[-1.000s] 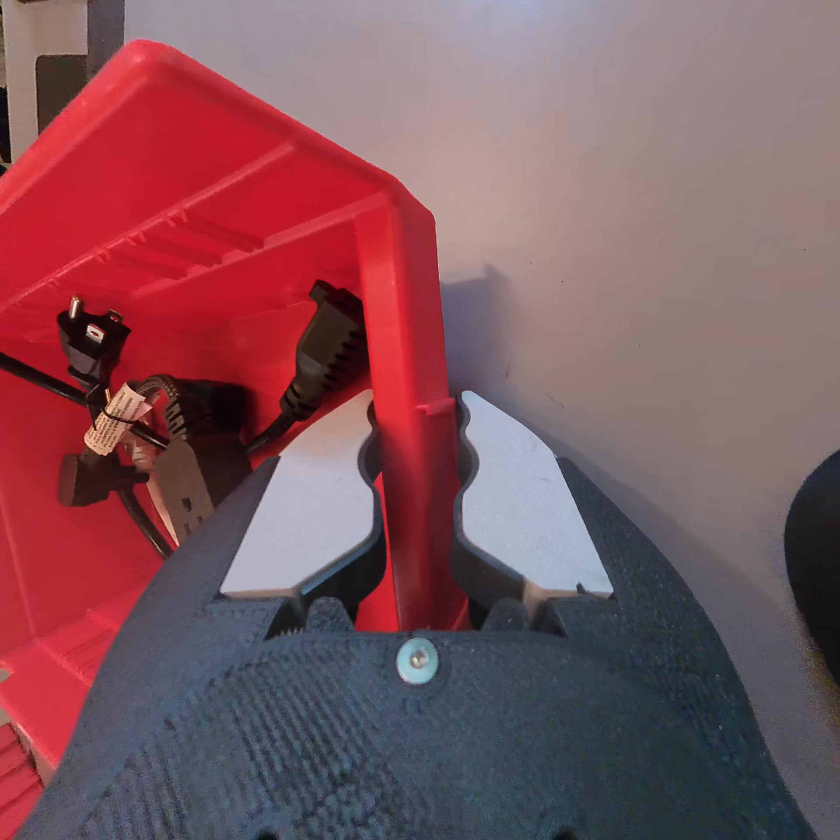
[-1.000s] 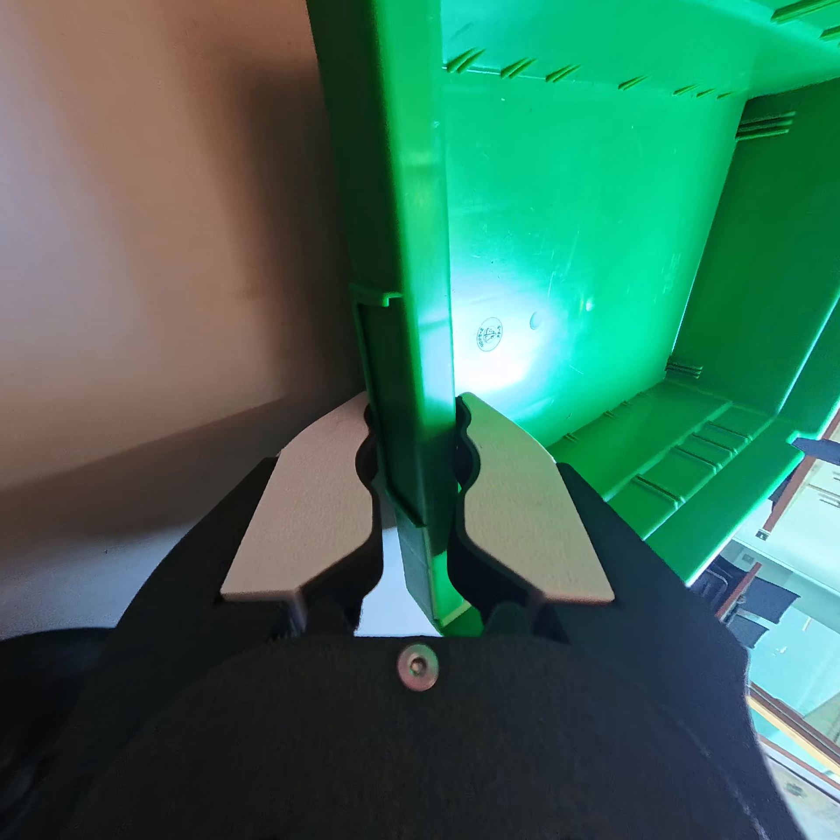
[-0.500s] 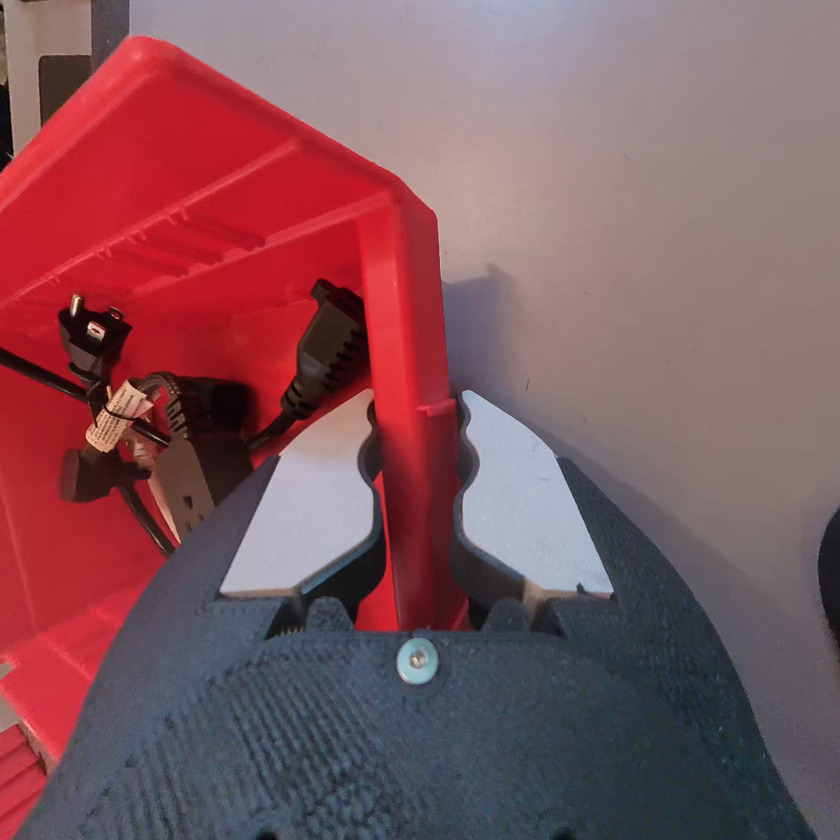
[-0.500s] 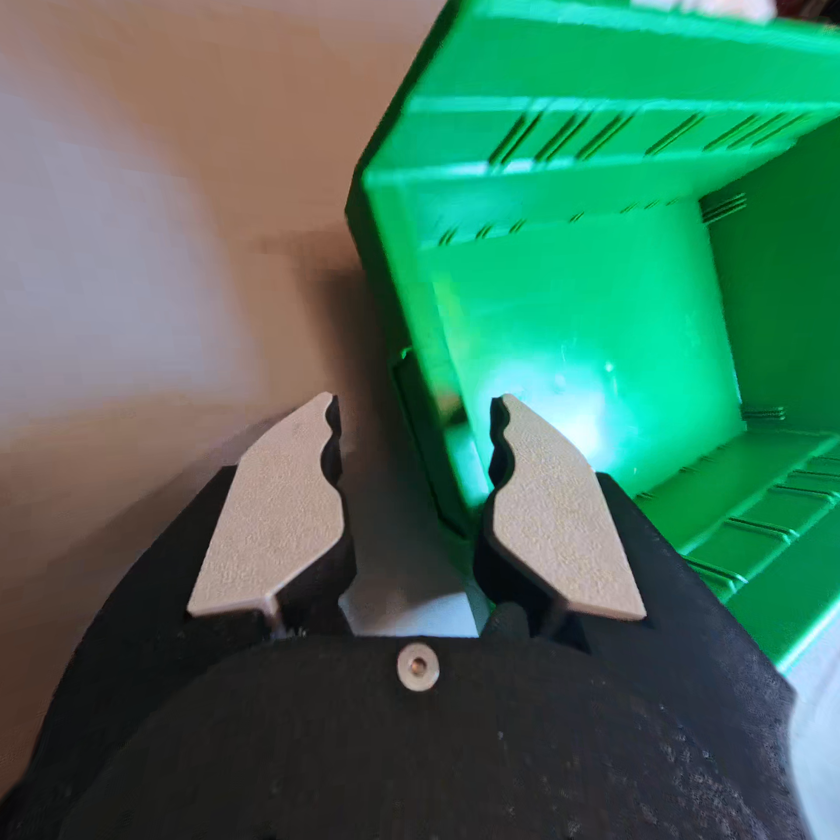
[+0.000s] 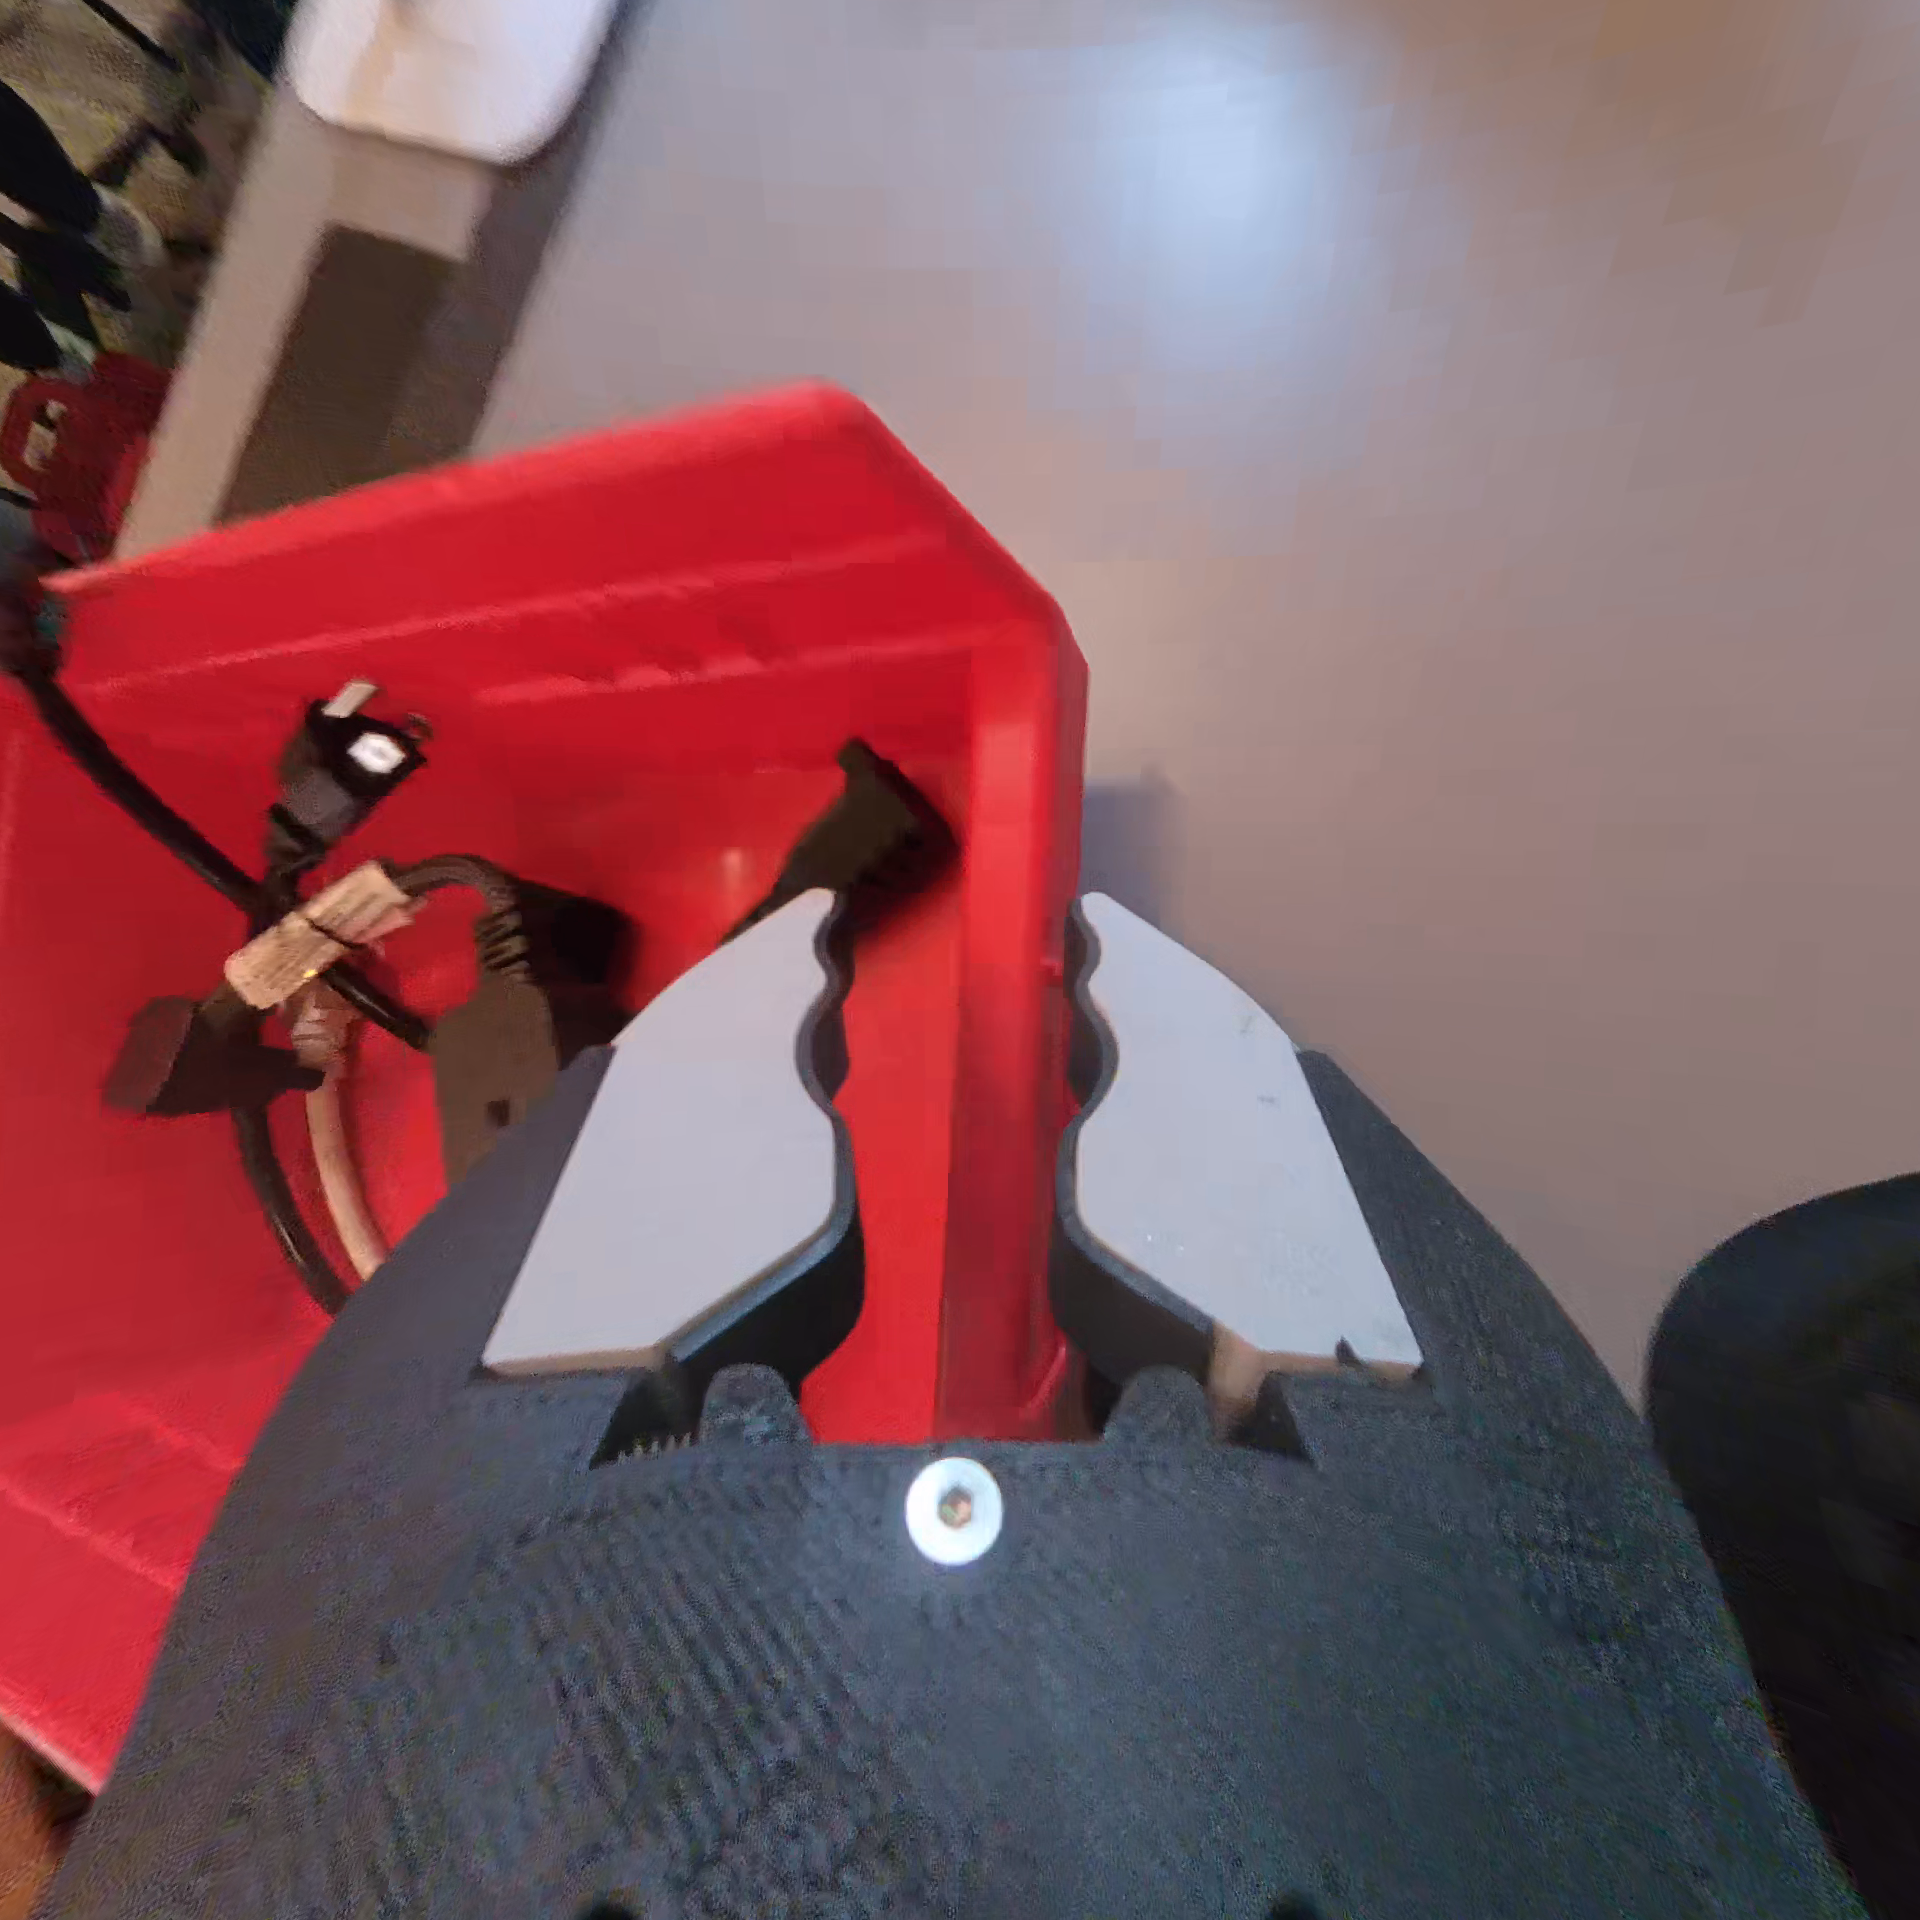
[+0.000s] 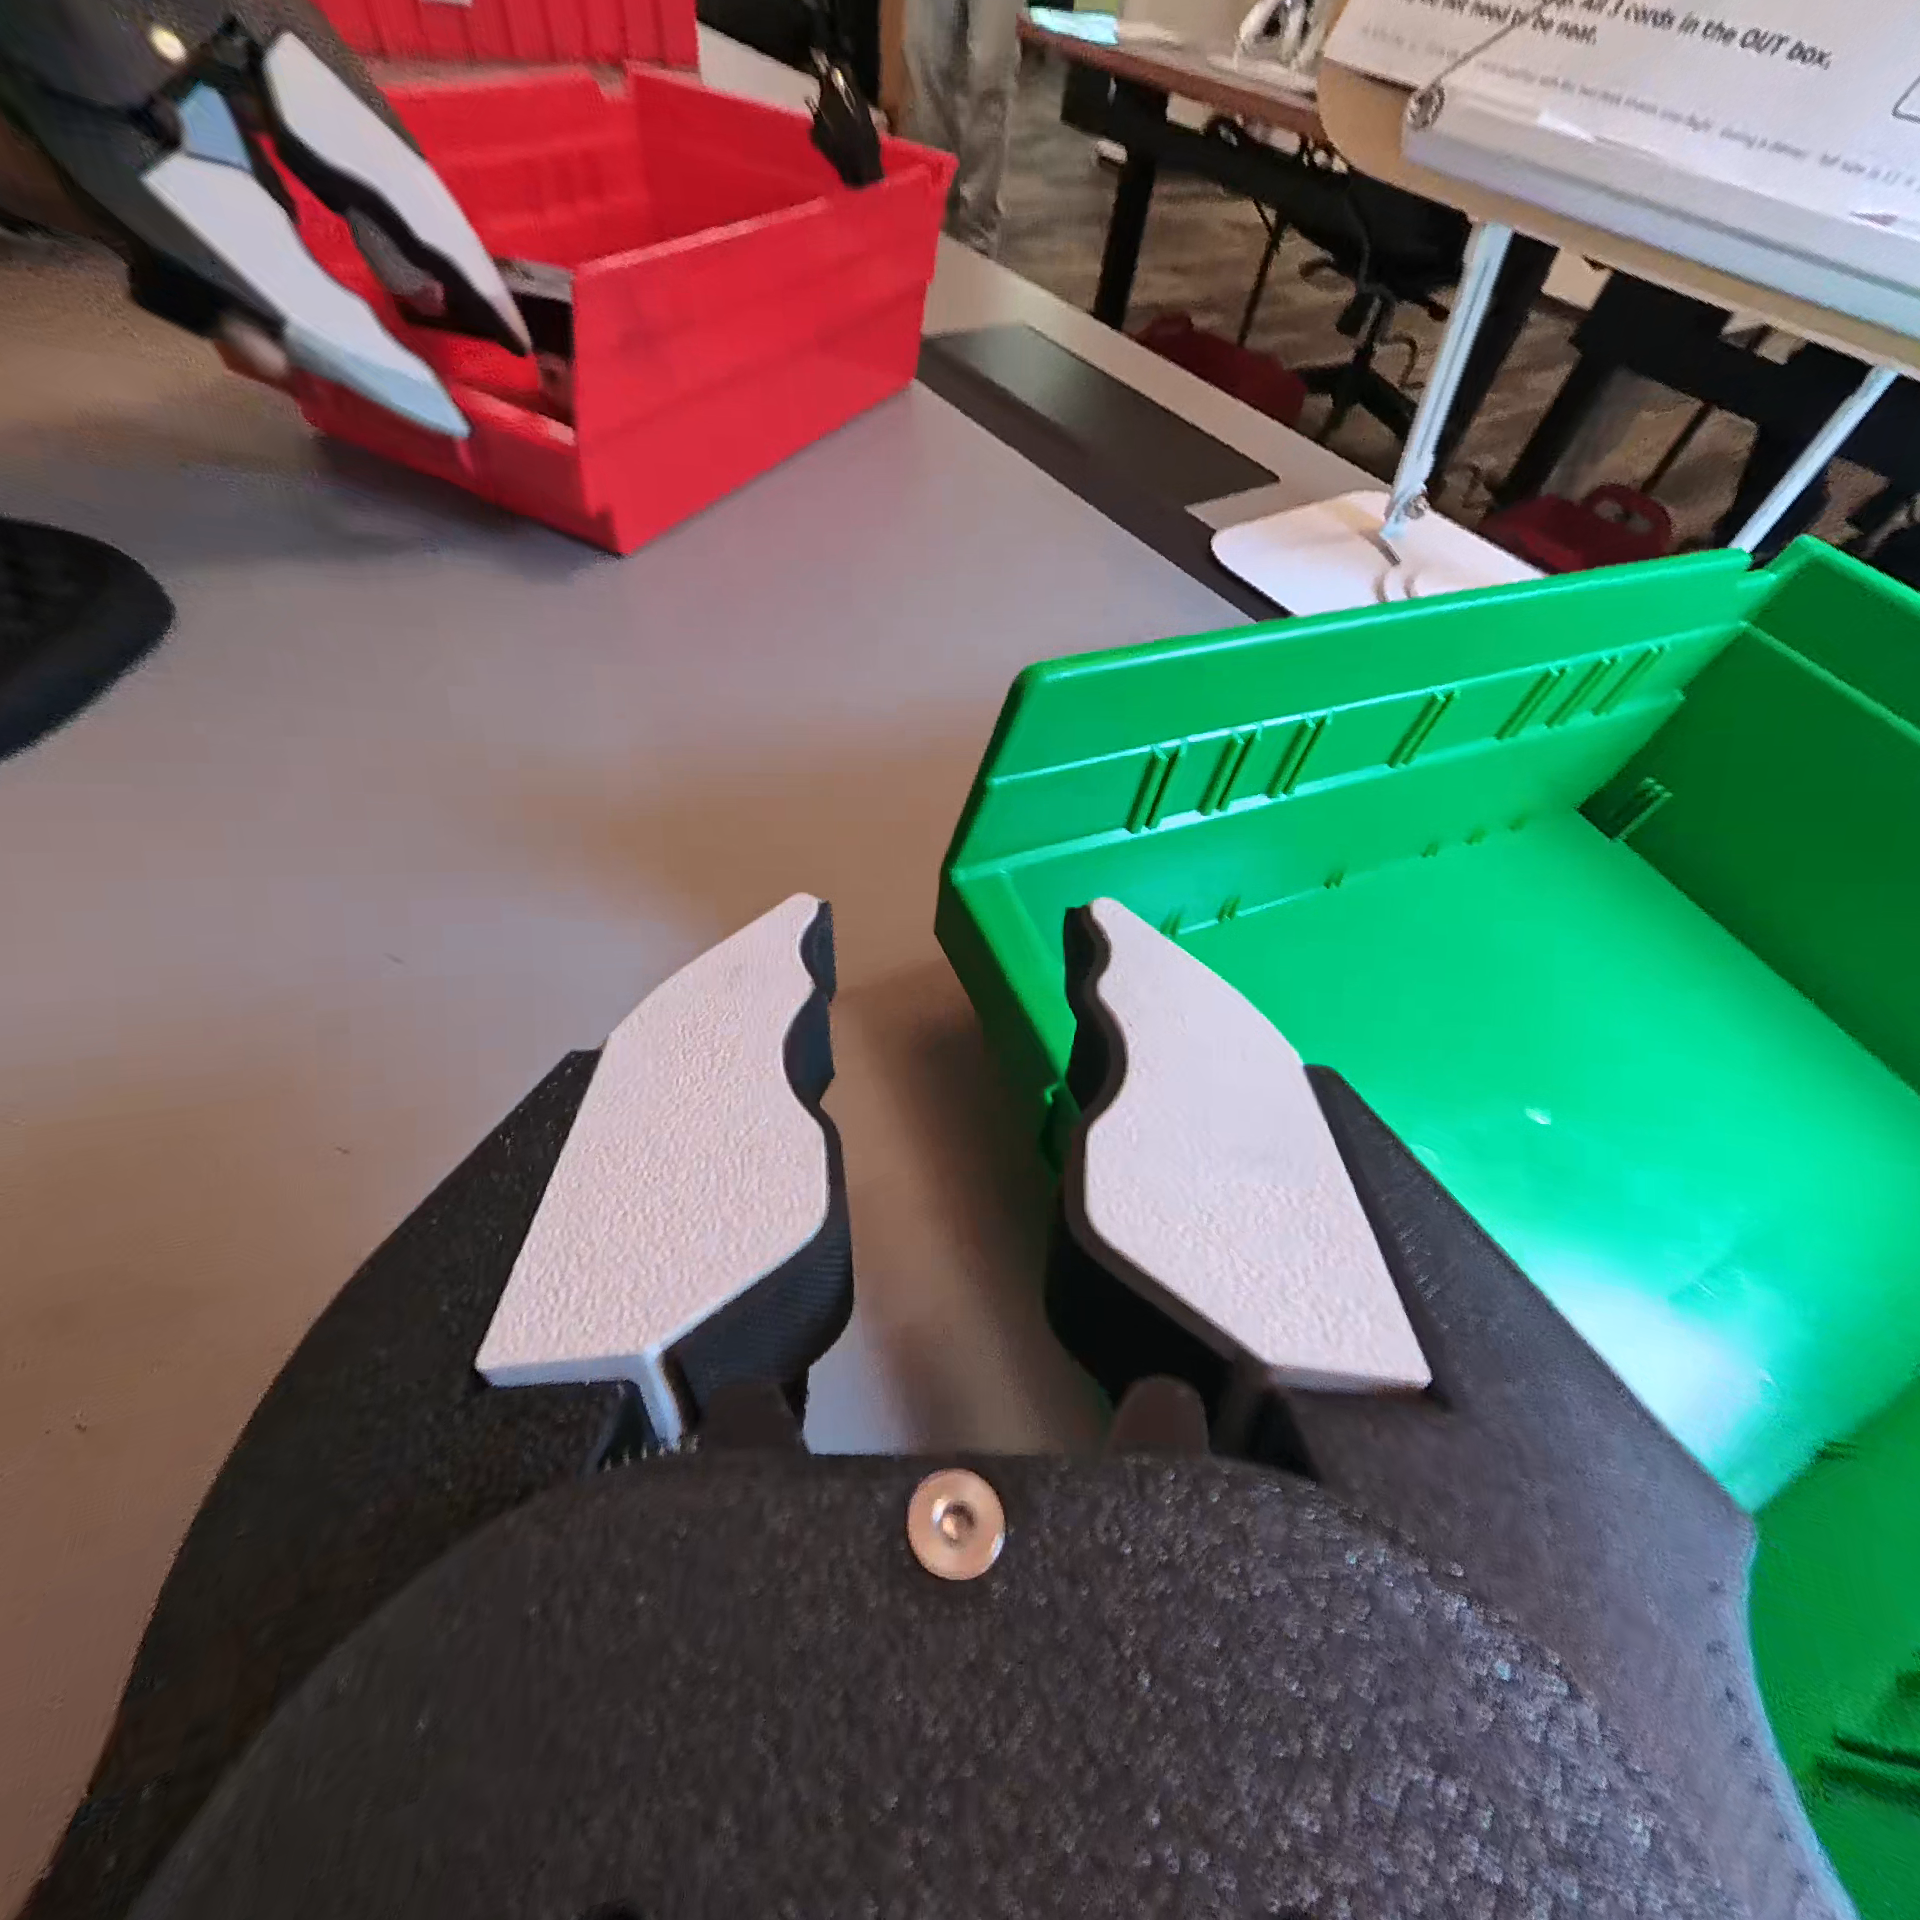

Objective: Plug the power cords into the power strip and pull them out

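Cords (image 5: 312,935) are lying tangled inside the red bin (image 5: 644,623), black plugs and one pale lead bunched together toward its left side, one black connector (image 5: 873,821) leaning against the inner face of the right wall; the left gripper (image 5: 951,914) is straddling that right wall, its jaws parted a little wider than the plastic, with one finger inside the bin and the other outside, so it is not clamping the wall; the picture is blurred. The right gripper (image 6: 945,914) is hovering at the near left corner of the green bin (image 6: 1455,748), its jaws standing apart and gripping nothing, the right finger overlapping the bin's near wall, the left one over bare bench (image 6: 520,779); the green bin is showing no cords inside. In the right wrist view the red bin is sitting toward the far left of the bench, well apart from the green one; a white stand base (image 6: 1340,540) is resting at the bench's far edge, just behind the green bin. No power strip is identifiable.
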`<state>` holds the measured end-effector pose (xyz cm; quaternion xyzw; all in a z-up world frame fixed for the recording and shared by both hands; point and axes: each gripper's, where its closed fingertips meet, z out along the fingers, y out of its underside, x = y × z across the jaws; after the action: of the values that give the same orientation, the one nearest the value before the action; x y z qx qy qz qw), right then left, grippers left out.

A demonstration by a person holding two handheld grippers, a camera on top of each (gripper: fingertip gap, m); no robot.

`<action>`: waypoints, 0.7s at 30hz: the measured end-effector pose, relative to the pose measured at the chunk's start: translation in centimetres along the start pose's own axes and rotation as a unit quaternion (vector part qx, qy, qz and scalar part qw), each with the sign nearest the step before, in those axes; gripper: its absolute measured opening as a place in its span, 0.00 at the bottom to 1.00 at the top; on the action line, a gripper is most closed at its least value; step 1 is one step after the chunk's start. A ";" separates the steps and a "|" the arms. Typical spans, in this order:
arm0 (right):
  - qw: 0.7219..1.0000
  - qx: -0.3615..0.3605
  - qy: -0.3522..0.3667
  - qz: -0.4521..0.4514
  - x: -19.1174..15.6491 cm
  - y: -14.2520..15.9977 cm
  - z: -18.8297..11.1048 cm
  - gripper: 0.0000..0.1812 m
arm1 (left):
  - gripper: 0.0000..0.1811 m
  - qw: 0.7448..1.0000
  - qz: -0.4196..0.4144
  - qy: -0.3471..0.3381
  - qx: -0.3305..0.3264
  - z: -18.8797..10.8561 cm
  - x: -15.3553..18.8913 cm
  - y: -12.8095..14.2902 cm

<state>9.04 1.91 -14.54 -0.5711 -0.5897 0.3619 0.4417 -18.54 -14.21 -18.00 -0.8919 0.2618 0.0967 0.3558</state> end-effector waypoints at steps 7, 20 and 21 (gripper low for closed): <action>0.995 0.068 -0.058 0.033 -1.0 -1.1 -0.3 0.00 | 0.22 0.989 -0.131 -0.069 0.010 -3.9 -8.0 -0.2; 0.916 -0.284 0.126 -0.255 4.4 5.2 -2.2 0.33 | 0.31 0.955 -0.098 0.013 -0.280 1.7 -8.9 7.4; 0.910 -0.306 0.121 -0.250 4.7 6.1 -1.8 0.29 | 0.29 0.952 -0.091 0.012 -0.293 1.9 -9.0 7.8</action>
<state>13.07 6.97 -19.07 -0.5517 -0.7371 -0.0308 0.3891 -30.35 -14.12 -20.69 -0.9781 0.1440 0.1254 0.0829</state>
